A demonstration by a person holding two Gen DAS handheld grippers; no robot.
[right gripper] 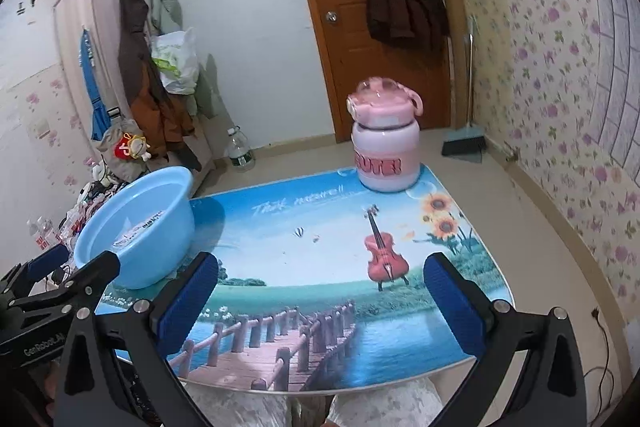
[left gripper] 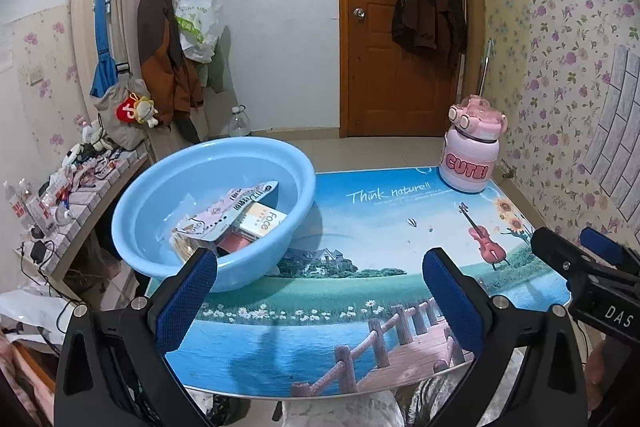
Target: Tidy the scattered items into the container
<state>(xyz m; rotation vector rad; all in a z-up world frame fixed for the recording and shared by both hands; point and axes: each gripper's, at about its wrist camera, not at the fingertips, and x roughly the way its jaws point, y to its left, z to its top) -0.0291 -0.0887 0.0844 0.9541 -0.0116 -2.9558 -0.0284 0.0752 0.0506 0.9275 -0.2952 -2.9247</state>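
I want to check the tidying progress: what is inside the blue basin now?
Inside the blue basin lie a flat pink patterned packet and a white box printed "Face", with something reddish beneath. The left gripper's finger covers the near part.

Left gripper (left gripper: 320, 287) held wide open, blue-padded fingers (left gripper: 186, 301) spread toward the lower left and lower right of its own view, nothing between them. Seen also at the lower left of the right wrist view, black with a blue tip. Right gripper (right gripper: 322, 289) likewise wide open and empty, pads (right gripper: 454, 307) far apart. Showing too at the right edge of the left wrist view, level with its partner.
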